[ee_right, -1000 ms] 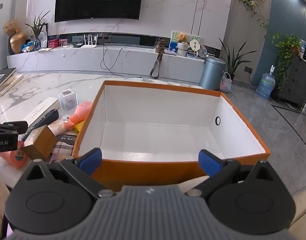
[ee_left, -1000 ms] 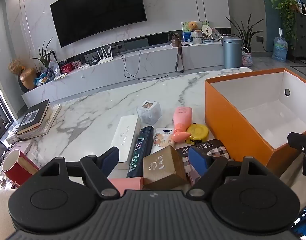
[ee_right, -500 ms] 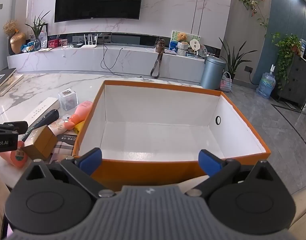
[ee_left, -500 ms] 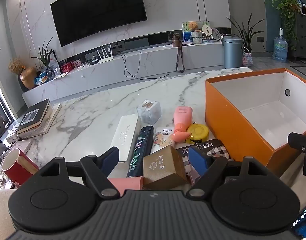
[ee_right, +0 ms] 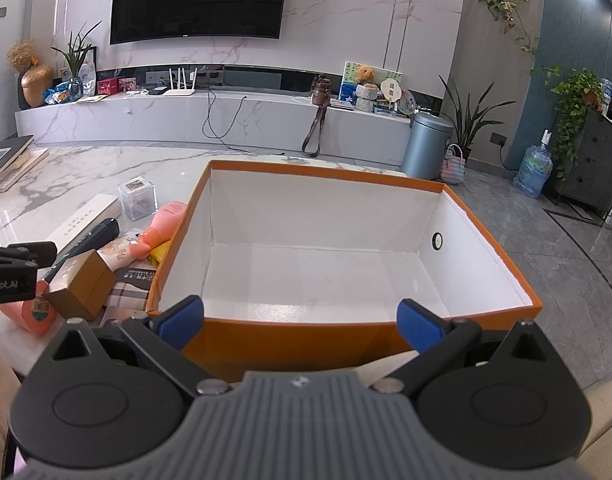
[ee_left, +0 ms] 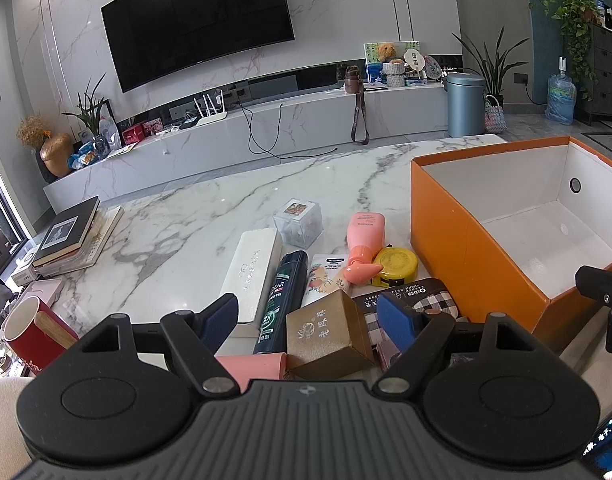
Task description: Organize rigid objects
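Saw no change over last second: left gripper (ee_left: pixel 308 318) stayed wide, empty, above brown box (ee_left: pixel 328 334) in near clutter. Right gripper (ee_right: pixel 299 322) stayed wide before empty orange box (ee_right: pixel 386 178), right. Sorting not begun, I judged.

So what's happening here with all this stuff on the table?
A person holds two claws over a marble table. The left claw, open, hovers above a brown gift box in a pile of toiletries. The right claw, open, faces an orange box with nothing inside. Nothing is gripped yet.
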The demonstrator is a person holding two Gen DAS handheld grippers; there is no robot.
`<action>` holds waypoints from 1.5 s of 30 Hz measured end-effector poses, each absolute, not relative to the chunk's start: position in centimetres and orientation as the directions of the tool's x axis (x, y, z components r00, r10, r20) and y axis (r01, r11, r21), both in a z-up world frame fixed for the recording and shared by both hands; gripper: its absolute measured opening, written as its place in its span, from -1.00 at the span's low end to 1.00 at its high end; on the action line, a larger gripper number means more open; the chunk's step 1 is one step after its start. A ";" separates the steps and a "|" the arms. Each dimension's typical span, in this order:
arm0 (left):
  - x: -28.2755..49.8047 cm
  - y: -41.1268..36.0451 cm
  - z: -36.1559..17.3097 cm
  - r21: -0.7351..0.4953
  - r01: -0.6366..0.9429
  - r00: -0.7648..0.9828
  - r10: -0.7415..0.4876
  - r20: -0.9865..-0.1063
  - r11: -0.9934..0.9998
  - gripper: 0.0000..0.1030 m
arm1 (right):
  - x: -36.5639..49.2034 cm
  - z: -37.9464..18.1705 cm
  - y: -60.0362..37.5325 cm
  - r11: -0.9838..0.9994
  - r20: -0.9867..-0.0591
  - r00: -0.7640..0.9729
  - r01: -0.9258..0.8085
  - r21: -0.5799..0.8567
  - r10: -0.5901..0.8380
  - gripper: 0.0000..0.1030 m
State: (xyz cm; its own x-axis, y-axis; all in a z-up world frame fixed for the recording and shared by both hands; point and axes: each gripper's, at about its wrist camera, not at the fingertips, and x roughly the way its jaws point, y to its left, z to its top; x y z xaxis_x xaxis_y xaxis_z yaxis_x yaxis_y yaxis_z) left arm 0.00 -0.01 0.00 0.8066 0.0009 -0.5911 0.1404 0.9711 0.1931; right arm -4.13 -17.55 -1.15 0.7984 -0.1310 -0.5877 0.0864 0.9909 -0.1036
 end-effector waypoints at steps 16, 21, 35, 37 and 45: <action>0.0 0.0 0.0 0.192 0.140 0.806 0.000 -0.592 0.971 0.80 | -4.3 -1.1 -17.2 0.991 -0.576 0.808 0.074 -0.110 -0.125 0.97; 0.0 0.0 0.0 0.192 0.140 0.806 0.000 -0.592 0.971 0.80 | -4.2 -1.1 -17.2 0.991 -0.576 0.808 0.074 -0.111 -0.125 0.97; 0.0 0.0 0.1 0.190 0.146 0.805 -0.005 -0.594 0.971 0.80 | -4.3 -1.0 -17.3 0.991 -0.578 0.807 0.072 -0.111 -0.123 0.97; 0.1 0.0 0.1 0.187 0.153 0.802 -0.011 -0.597 0.970 0.79 | -4.3 -0.7 -17.3 0.993 -0.578 0.808 0.062 -0.101 -0.110 0.97; 1.4 0.8 0.8 0.131 0.161 0.764 -0.040 -0.644 0.978 0.56 | -3.5 0.1 -16.8 0.993 -0.576 0.809 -0.112 0.045 0.118 0.97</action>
State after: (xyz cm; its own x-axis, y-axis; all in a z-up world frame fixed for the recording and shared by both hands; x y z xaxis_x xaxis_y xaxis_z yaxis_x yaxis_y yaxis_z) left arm 1.44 0.79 0.76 0.7637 -0.0396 -0.6444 0.1611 0.9782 0.1309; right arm -3.46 -16.82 0.11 0.8086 0.1178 -0.5765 -0.1124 0.9926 0.0452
